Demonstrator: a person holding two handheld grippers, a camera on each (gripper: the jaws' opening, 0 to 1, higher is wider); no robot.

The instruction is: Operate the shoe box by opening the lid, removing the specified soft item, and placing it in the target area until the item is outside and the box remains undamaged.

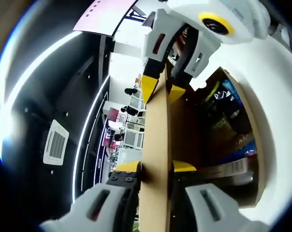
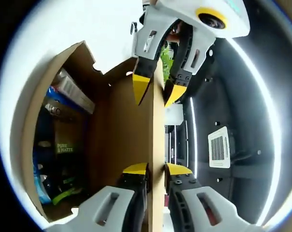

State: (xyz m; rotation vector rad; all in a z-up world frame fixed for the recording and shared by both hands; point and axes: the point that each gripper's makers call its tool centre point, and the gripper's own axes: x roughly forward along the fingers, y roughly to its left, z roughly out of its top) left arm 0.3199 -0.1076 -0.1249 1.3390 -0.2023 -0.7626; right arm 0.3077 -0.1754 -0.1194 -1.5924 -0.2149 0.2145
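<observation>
- In the left gripper view, we see the left gripper point(image 1: 154, 166) rising from six o'clock, its yellow-tipped jaws clenched on the edge of a brown cardboard lid point(image 1: 155, 145), which runs edge-on up the middle of the view.
- In that same view the right gripper point(image 1: 161, 93) comes down from twelve o'clock and pinches the far end of the same lid edge; its white body is cut off at the top.
- In the right gripper view, the right gripper point(image 2: 155, 169) grasps that edge at six o'clock, with the left gripper point(image 2: 155, 92) opposite at twelve o'clock, also closed on it.
- The shoe box point(image 2: 30, 130) lies open toward nine o'clock in the right gripper view; its interior is dark and its contents are hard for us to separate.
- Inside it we make out a blue and white packet point(image 2: 71, 89), a green item point(image 2: 63, 195) and a brown panel point(image 2: 66, 147) printed "PURE & MATTE"; we cannot tell which is the soft item.
- In the left gripper view the box interior sits at three o'clock, with a white barcoded label point(image 1: 230, 169) too small to read.
- Beyond the lid, we see a dark ceiling with a square vent point(image 2: 218, 147) and light strips point(image 1: 88, 140).
</observation>
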